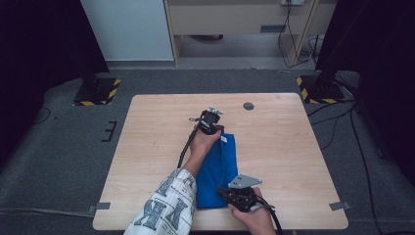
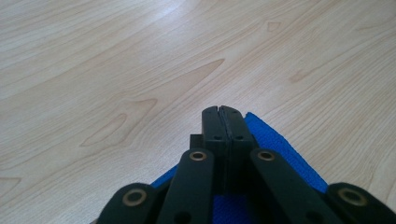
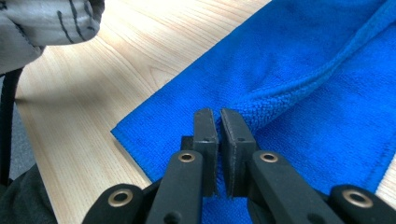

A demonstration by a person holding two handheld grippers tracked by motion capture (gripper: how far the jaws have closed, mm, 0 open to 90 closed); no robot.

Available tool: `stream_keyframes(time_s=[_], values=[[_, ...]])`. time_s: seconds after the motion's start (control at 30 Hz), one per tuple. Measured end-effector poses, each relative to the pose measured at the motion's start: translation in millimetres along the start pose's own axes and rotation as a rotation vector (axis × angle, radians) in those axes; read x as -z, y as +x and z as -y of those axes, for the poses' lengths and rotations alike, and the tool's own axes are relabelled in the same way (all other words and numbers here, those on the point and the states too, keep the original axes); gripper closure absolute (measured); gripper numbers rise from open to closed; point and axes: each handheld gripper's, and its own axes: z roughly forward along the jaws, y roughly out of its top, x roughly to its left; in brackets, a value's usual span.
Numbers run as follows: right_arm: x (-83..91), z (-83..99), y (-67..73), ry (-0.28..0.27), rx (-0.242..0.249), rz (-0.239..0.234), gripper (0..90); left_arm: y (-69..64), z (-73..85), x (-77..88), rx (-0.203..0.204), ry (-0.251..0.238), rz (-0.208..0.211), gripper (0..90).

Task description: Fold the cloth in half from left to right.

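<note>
**Blue towel held at both ends, fold partly made**

A light wooden table [image 1: 161, 147] is seen from above. Just right of the frame's centre a blue microfibre towel [image 1: 218, 171] lies as a long, narrow strip running from the middle of the table down toward its lower edge. It appears to be doubled over lengthwise already, so one fold is judged done.

The left gripper [image 1: 211, 123] is seen at the upper end of the strip, carried on a forearm in a patterned white sleeve [image 1: 166, 208] that enters from the bottom of the frame. In the left gripper view its jaws are pressed tightly together, with the towel's blue corner [image 2: 268, 137] showing just behind and to the right of them; the corner is judged pinched.

The right gripper [image 1: 230, 193] is seen at the lower end of the strip, near the bottom edge of the table. In the right gripper view its jaws are nearly together, clamped on a raised ridge of towel [image 3: 299, 88] that runs toward the upper right.

What is left, as judged: a further fold, probably end to end, then both ends let go and the cloth smoothed flat. Neither end has yet been released.
</note>
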Motion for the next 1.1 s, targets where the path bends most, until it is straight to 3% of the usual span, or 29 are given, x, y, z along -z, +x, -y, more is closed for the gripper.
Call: stream_keyframes(time_s=[0.37, 0.5, 0.57, 0.73, 0.9, 1.0, 1.07, 1.1], values=[[3.8, 5.0, -5.4, 0.012, -0.025, -0.002, 82.5, -6.6, -1.1, -6.0, 0.003, 0.0, -0.003, 89.4], [7.1, 6.3, -10.4, 0.029, -0.067, 0.029, 57.5, -7.7, -1.4, -7.9, 0.003, 0.001, -0.001, 89.3], [8.4, 8.0, -15.7, 0.032, -0.088, 0.032, 50.0, -8.2, -1.3, -8.5, 0.005, 0.003, -0.002, 89.3], [10.6, 9.9, -21.3, 0.03, -0.12, 0.034, 42.5, -9.8, -1.7, -9.4, 0.002, 0.003, -0.001, 89.3], [17.6, 7.4, -22.4, 0.002, -0.12, 0.032, 43.7, -12.5, -2.8, -9.5, -0.002, -0.003, 0.006, 89.3], [22.1, 7.2, -24.5, -0.011, -0.119, 0.034, 53.2, -14.3, -2.9, -10.2, -0.005, 0.0, 0.012, 89.4], [24.0, 8.1, -24.7, -0.01, -0.108, 0.024, 68.3, -15.7, -3.1, -11.3, -0.003, -0.002, 0.014, 89.3], [24.6, 8.7, -24.1, -0.007, -0.101, 0.014, 70.1, -16.2, -3.2, -11.5, -0.008, 0.0, 0.013, 89.3]])
